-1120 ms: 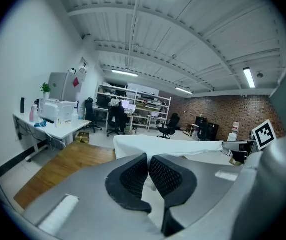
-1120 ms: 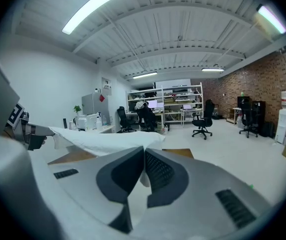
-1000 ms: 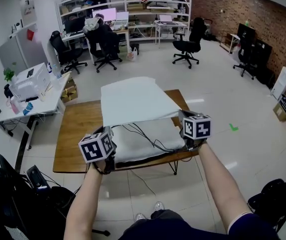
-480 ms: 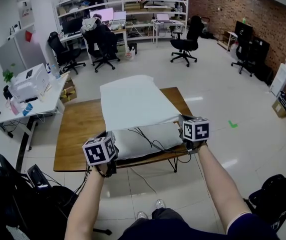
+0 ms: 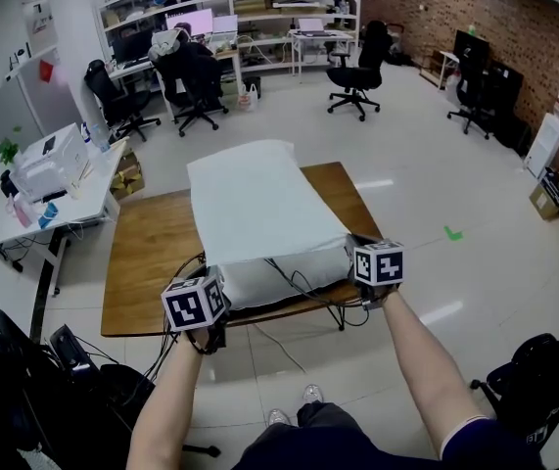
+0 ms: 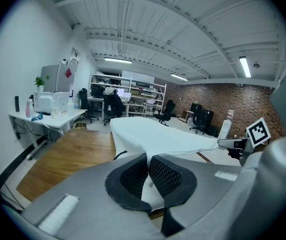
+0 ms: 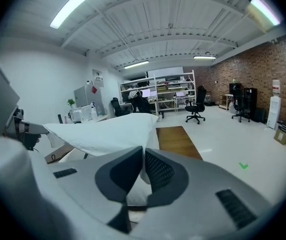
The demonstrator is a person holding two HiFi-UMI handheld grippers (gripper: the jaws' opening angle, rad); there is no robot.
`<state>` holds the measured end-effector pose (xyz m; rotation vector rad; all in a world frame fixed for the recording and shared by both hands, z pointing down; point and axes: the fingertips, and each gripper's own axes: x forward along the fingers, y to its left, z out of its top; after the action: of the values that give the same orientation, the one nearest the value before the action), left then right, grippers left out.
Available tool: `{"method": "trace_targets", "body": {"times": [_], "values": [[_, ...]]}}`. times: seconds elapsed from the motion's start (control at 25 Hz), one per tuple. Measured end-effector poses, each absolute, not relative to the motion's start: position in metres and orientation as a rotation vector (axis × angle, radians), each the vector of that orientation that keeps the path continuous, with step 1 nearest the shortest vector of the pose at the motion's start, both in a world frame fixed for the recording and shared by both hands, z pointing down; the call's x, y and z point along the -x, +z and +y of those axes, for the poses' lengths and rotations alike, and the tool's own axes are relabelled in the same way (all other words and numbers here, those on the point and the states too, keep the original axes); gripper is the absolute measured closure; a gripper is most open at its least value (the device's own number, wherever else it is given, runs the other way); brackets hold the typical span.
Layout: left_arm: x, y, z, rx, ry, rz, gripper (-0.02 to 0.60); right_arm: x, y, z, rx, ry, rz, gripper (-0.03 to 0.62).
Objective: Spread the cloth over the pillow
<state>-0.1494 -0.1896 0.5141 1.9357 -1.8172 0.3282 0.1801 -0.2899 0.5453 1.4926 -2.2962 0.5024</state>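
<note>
the cloth [image 5: 259, 199] now lies lower and further toward the person than a second ago. then it hung in a raised sheet that left a wide band of the pillow [image 5: 259, 284] bare at the near end. now only a thin strip of pillow shows past the cloth's near edge, and the far end is draped. both hands have come down and drawn closer to the near edge of the table [image 5: 147, 253].

the left gripper [image 6: 148, 170] has its fingers closed tight on the near left corner of the cloth, white fabric pinched between the pads. the right gripper [image 7: 143, 170] has the near right corner between its fingers. the gap there is narrow and its jaws have just been opening a little, though the fabric looks as if it is pinched even now. between the two grippers the near edge runs taut and a little above the pillow.

black cables [image 5: 303, 287] cross the bare strip and run off the table's near edge, partly under the cloth.

the spread looks almost done: the near edge has yet to settle over the last strip. the loosening right grip suggests the let-go is starting. if one corner drops before the other, the edge may land skewed or bunch on the cables.
</note>
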Motion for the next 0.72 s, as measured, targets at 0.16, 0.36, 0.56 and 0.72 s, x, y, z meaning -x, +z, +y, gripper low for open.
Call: {"method": "trace_targets", "body": {"times": [0.16,0.36,0.56,0.72], "values": [[0.148,0.528,-0.188,-1.92,0.366,-1.805,0.568,-0.186,0.558,-0.282,-1.518,0.5,-2.276,0.56],[0.144,0.543,-0.184,-1.912,0.427,-1.786,0.568,-0.193,0.57,-0.268,-1.556,0.498,-2.245,0.559],[0.143,0.552,-0.182,-1.912,0.462,-1.77,0.568,-0.191,0.566,-0.242,-1.552,0.464,-2.284,0.559],[0.146,0.559,-0.178,-1.906,0.477,-1.77,0.568,-0.181,0.545,-0.219,-1.539,0.41,-2.364,0.559]]}}
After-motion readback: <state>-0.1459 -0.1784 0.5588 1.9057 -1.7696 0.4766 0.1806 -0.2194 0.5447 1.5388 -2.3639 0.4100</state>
